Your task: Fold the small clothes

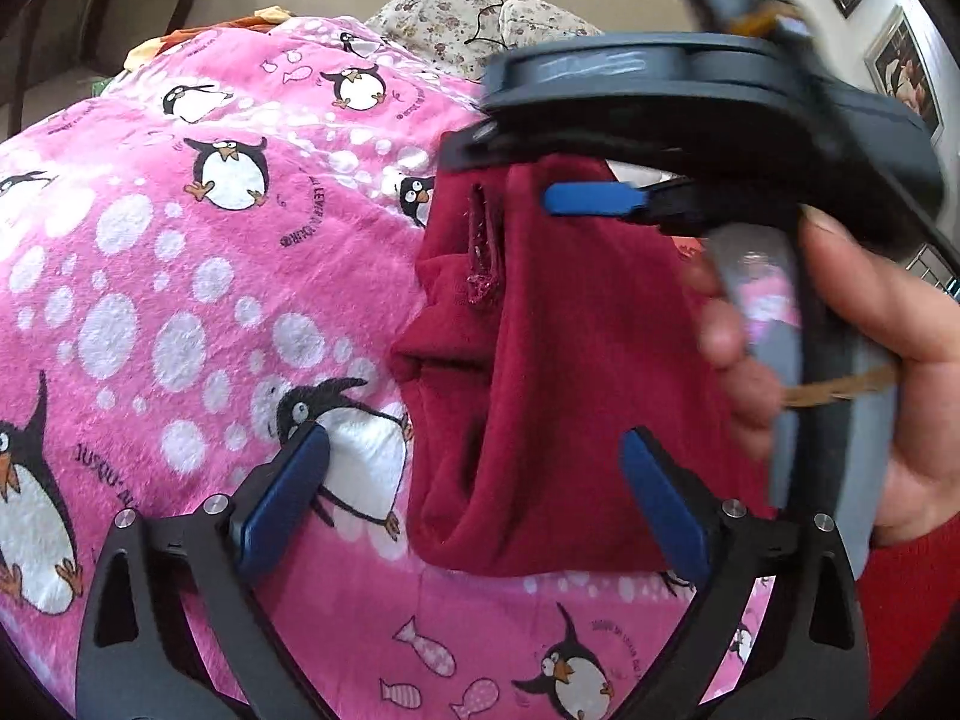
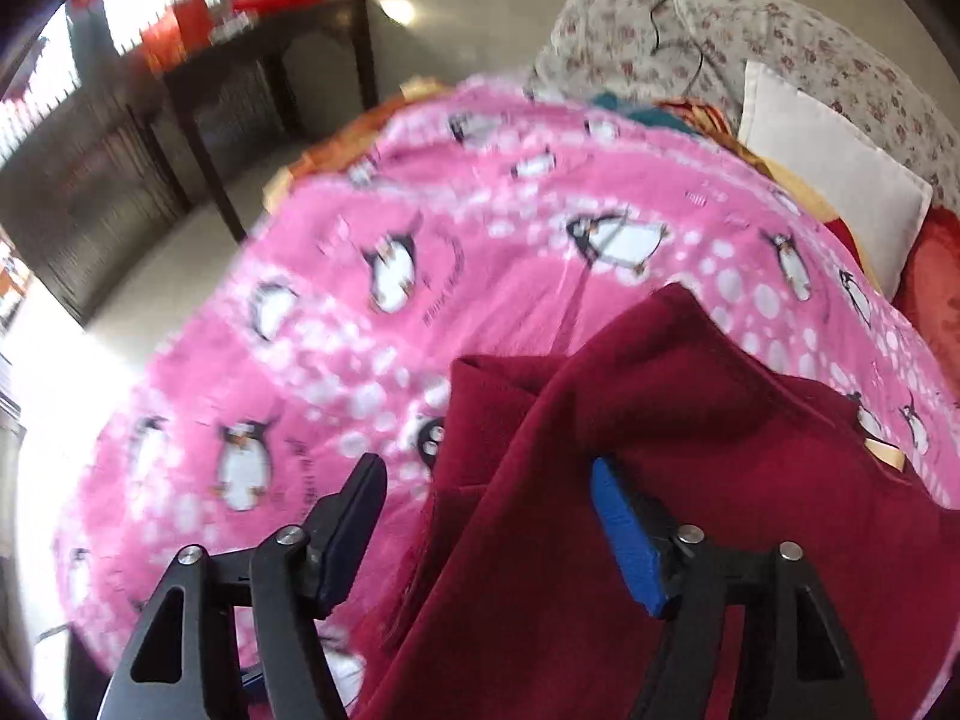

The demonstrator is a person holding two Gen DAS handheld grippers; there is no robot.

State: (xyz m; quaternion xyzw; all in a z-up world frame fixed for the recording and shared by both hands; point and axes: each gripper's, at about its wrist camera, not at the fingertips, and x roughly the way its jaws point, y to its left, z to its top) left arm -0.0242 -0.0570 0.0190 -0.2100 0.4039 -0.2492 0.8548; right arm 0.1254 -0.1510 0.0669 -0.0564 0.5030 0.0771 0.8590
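A dark red small garment (image 1: 558,372) lies bunched on a pink penguin-print blanket (image 1: 180,276). My left gripper (image 1: 474,498) is open, its blue-padded fingers (image 1: 288,492) standing on either side of the garment's near edge, not closed on it. The right gripper (image 1: 600,201) shows in the left wrist view over the garment's far end, held by a hand (image 1: 888,396); one blue pad shows there. In the right wrist view the right gripper (image 2: 486,522) is open above the red garment (image 2: 660,420), which spreads under and between its fingers.
The blanket (image 2: 372,312) covers a bed. Floral pillows (image 2: 780,42), a white cushion (image 2: 834,180) and a red cushion (image 2: 936,276) lie at its far end. A dark wooden table (image 2: 264,72) stands on the tiled floor beyond the bed's left side.
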